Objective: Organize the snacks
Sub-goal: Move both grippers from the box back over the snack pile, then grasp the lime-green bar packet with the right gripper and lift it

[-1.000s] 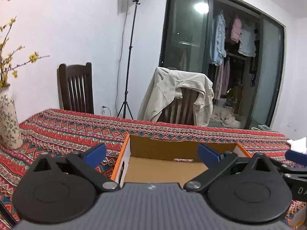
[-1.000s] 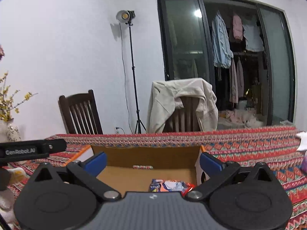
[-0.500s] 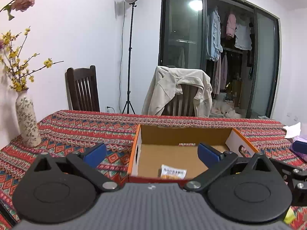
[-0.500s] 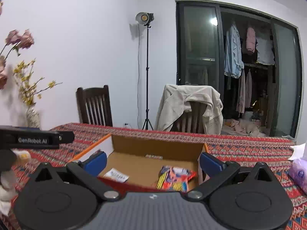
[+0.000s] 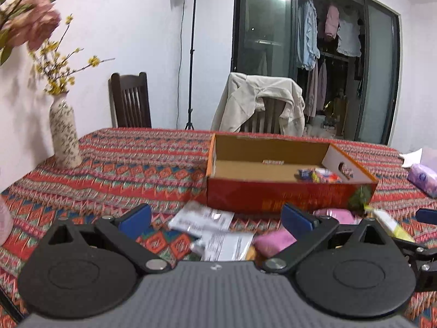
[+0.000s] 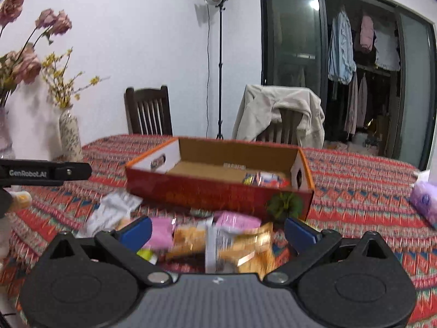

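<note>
An open red and orange cardboard box (image 5: 289, 195) stands on the patterned tablecloth; it also shows in the right wrist view (image 6: 218, 194). A colourful snack packet (image 5: 318, 175) lies inside at its right end (image 6: 263, 178). Loose snack packets lie in front of the box: white ones (image 5: 203, 220), pink ones (image 5: 274, 239) (image 6: 236, 220) and orange-gold ones (image 6: 245, 248). My left gripper (image 5: 215, 217) is open and empty above the white packets. My right gripper (image 6: 217, 228) is open and empty above the pink and gold packets.
A patterned vase (image 5: 65, 134) with flowers stands at the table's left. A purple tissue pack (image 5: 423, 179) lies at the right. Two chairs (image 5: 131, 101), one draped with a beige jacket (image 5: 262, 104), stand behind the table. A light stand (image 5: 191, 54) is by the wall.
Both grippers have pulled back and up from over the box towards the near side of the table. The loose packets in front of the box have come into view.
</note>
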`<state>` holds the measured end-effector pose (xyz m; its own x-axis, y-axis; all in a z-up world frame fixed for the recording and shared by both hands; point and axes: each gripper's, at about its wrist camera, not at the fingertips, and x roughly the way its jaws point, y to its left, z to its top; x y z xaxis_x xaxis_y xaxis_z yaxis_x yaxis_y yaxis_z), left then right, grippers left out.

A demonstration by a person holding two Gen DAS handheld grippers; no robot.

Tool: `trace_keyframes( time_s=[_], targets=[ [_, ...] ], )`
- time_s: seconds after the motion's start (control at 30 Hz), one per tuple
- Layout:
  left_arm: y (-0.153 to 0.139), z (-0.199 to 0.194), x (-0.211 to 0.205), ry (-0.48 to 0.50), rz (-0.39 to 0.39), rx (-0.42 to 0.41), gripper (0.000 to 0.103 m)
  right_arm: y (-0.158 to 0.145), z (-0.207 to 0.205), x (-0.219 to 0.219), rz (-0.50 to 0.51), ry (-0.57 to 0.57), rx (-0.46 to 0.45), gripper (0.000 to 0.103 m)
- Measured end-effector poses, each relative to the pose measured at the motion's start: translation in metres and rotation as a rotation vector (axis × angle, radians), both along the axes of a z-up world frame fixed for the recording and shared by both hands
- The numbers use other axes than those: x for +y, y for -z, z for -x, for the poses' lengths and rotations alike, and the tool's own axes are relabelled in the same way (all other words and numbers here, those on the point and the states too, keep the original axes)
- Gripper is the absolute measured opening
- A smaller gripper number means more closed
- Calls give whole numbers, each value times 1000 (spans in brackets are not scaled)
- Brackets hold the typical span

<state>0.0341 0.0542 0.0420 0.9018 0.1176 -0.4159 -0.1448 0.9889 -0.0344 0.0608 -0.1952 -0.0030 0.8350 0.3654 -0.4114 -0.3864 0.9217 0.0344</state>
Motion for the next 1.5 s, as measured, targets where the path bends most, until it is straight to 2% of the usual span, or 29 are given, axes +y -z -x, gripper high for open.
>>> trace_keyframes(
  time_s=[0.2,0.4,0.5,0.73,0.87,0.97,1.13,1.27,1.5],
  targets=[
    [20,21,7,-13,15,58,103,10,18,9,9,-38,36,103],
    [27,34,16,-24,24,77,103,12,22,33,16,-95,84,103],
    [28,39,22,-35,32,74,103,14,21,49,30,-118,107,95],
    [29,43,30,-54,45,76,103,23,6,80,70,-127,169,56],
    [30,42,34,-59,53,77,103,28,-1,90,98,-137,191,46],
    [32,41,36,-64,58,82,103,33,-1,100,147,-143,200,42],
    [33,42,38,-69,63,85,103,43,-6,104,188,-138,208,41],
    [34,41,37,-74,65,91,103,41,-5,98,154,-145,195,35],
    [36,37,33,-69,69,107,103,30,6,80,96,-136,143,33]
  ],
)
